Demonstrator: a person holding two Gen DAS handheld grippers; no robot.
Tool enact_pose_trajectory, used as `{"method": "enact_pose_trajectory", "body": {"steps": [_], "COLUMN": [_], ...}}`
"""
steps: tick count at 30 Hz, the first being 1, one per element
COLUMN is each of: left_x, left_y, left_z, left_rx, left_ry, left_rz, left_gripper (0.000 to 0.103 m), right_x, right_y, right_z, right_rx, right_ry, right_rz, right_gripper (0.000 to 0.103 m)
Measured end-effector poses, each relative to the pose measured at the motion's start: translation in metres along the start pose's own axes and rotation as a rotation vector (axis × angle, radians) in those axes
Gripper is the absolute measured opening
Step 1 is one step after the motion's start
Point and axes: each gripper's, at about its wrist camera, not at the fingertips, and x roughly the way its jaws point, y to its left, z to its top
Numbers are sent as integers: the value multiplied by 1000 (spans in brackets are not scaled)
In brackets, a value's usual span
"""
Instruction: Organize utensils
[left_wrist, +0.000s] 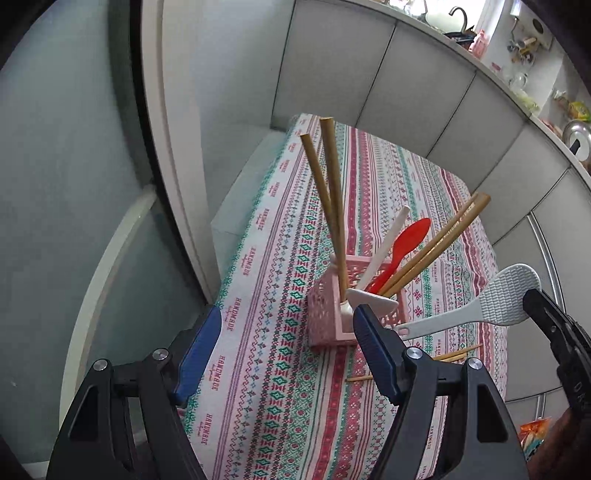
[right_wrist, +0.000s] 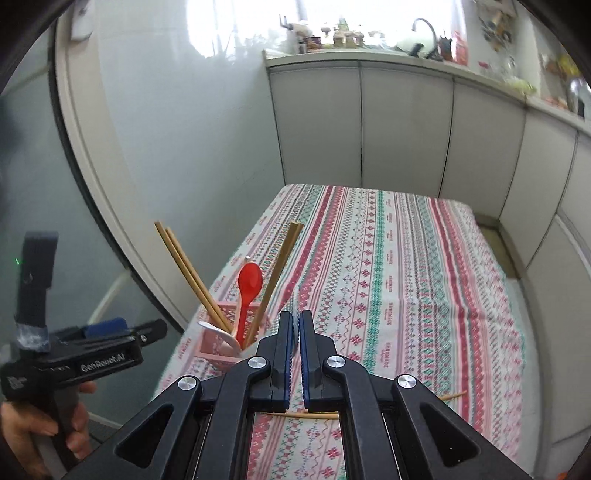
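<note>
A pink basket (left_wrist: 325, 314) stands on the patterned tablecloth (left_wrist: 280, 387) and holds two pairs of wooden chopsticks (left_wrist: 332, 192), a red spoon (left_wrist: 402, 247) and a white spoon (left_wrist: 373, 299). My left gripper (left_wrist: 288, 332) is open and empty, just in front of the basket. My right gripper (right_wrist: 296, 325) is shut on a white rice paddle (left_wrist: 491, 302), held in the air to the right of the basket. The paddle is hidden in the right wrist view. There the basket (right_wrist: 221, 339) is at the lower left, with the red spoon (right_wrist: 248, 291) in it.
Loose wooden chopsticks (left_wrist: 454, 352) lie on the cloth near the front, also under my right gripper (right_wrist: 314, 415). Grey cabinets (right_wrist: 406, 129) stand behind the table, with a cluttered counter above. A glass door (left_wrist: 74, 184) is to the left.
</note>
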Motion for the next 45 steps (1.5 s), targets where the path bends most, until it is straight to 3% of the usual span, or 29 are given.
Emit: {"method": "enact_pose_trajectory", "body": {"steps": [6, 16, 30, 38, 45], "left_x": [3, 4, 5, 5, 6], "left_y": [5, 10, 6, 7, 6], "left_z": [3, 3, 3, 3, 3], "left_rx": [-12, -32, -23, -29, -23], "left_ry": [20, 24, 29, 28, 33], "left_rz": [-10, -30, -48, -49, -47], "left_gripper": [76, 76, 76, 76, 76], "right_x": [1, 5, 12, 23, 48], "right_y": [28, 29, 29, 35, 45], "right_z": [2, 11, 11, 7, -6], "right_rx": [-105, -53, -32, -78, -110], "right_ry": [-50, -83, -208, -159, -59], "right_rz": [-90, -90, -66, -113, -69], "right_gripper": [4, 4, 4, 4, 4]}}
